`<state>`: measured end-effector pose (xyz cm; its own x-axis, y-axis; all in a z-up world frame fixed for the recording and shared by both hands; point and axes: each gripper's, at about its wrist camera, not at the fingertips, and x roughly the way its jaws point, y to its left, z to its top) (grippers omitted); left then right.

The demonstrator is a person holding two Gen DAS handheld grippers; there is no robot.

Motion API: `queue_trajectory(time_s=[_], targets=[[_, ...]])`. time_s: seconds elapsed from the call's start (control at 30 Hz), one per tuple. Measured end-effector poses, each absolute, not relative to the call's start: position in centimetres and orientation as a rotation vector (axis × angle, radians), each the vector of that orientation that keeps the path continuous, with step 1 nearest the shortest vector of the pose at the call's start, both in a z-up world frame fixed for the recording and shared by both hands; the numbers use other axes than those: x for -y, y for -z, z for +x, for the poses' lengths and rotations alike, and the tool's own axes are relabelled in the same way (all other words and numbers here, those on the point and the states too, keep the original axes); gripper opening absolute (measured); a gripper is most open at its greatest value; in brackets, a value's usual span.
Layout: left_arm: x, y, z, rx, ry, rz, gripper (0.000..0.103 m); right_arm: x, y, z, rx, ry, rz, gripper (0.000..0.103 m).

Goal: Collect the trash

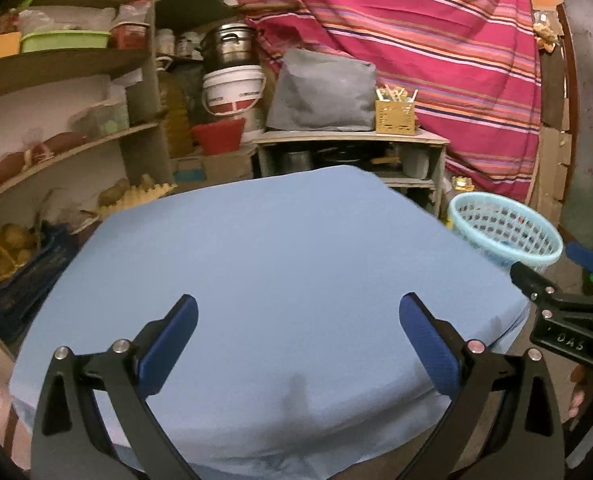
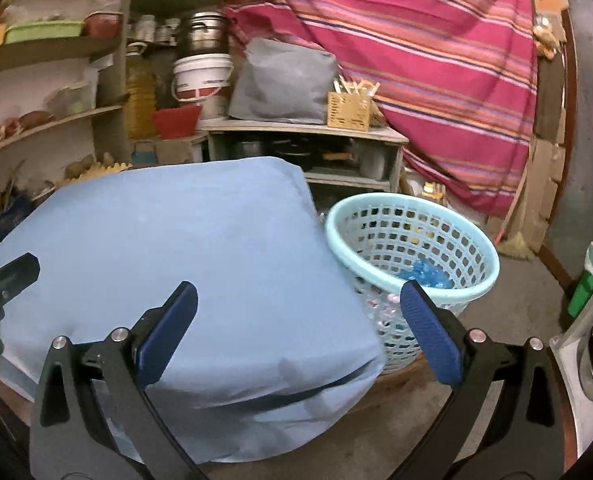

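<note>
Blue-covered desk (image 1: 264, 264) top lies bare for passing; the open-topped laundry basket (image 2: 412, 240) stands just beside its right edge, shelves (image 1: 56, 140) crowding left.

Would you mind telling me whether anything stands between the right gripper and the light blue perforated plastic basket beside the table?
Nothing visible does. The right gripper, jaws open and empty, hangs over the near right corner of the blue cloth-covered table, and the light blue perforated plastic basket stands on the floor just beyond, its mouth uncovered.
</note>
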<state>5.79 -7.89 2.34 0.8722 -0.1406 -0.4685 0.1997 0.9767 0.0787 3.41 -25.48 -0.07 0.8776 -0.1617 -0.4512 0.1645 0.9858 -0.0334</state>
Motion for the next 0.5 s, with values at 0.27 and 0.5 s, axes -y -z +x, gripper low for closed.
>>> queue_trajectory(time_s=[0.27,0.5], targets=[[4.0,-0.3,2.5,-0.442,0.065,0.124,0.098,21.5,1.5,2.2,-0.482,0.082,0.009,0.099],[2.6,1.9,1.3,-0.445,0.027,0.12,0.098,19.7,2.5,1.0,-0.465,0.062,0.018,0.099]])
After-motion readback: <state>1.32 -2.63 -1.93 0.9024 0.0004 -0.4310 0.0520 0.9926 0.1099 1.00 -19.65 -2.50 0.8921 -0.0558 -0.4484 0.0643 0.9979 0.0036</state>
